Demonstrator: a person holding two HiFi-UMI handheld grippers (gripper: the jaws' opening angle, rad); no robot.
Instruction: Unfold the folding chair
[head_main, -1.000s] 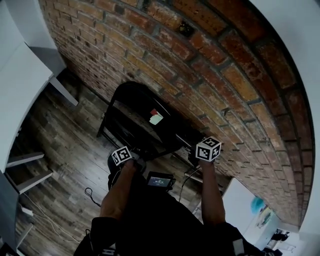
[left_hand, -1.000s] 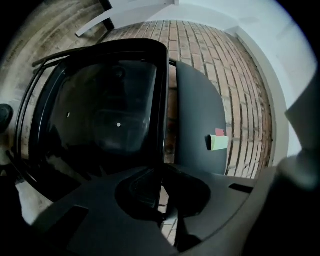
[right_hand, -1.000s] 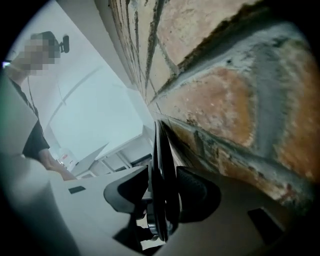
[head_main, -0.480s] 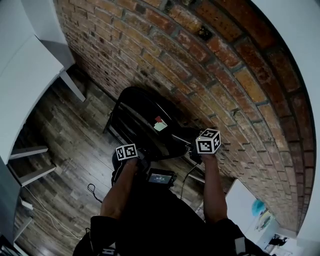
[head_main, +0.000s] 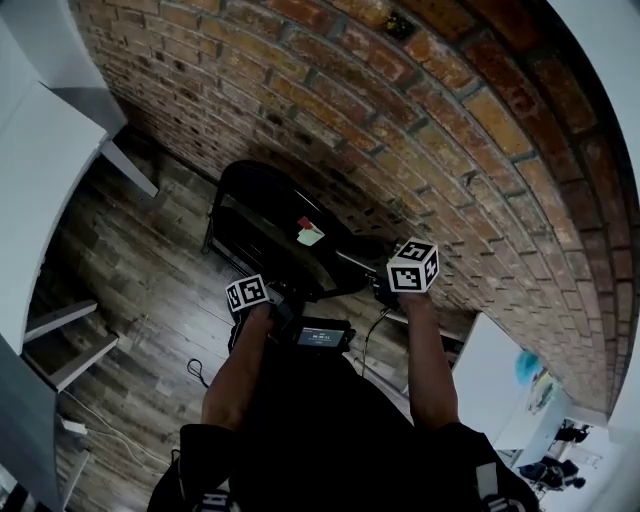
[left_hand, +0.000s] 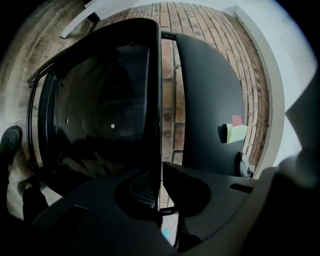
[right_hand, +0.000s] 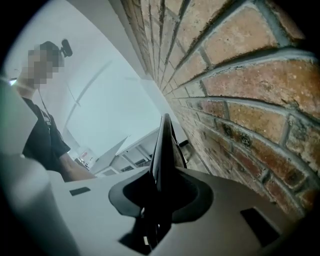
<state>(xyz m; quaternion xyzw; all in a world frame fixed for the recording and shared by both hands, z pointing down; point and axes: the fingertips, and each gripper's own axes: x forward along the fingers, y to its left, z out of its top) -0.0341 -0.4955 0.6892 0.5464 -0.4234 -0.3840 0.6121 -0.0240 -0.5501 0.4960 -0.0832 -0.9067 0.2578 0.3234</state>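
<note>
The left gripper (left_hand: 161, 187) is clamped tight on a thin edge of the black folding chair (head_main: 262, 215). The right gripper (right_hand: 160, 192) has just been closing its jaws, with another slim black edge of the chair pinched between them. Beyond them, the chair stands on the dark wood-plank floor (head_main: 130, 270), close by the red brick wall (head_main: 400, 130).

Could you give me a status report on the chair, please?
Left gripper shut on edge of folding chair. Right gripper: fingers just been closing, chair panel pinched between them. Brick wall close behind.
</note>
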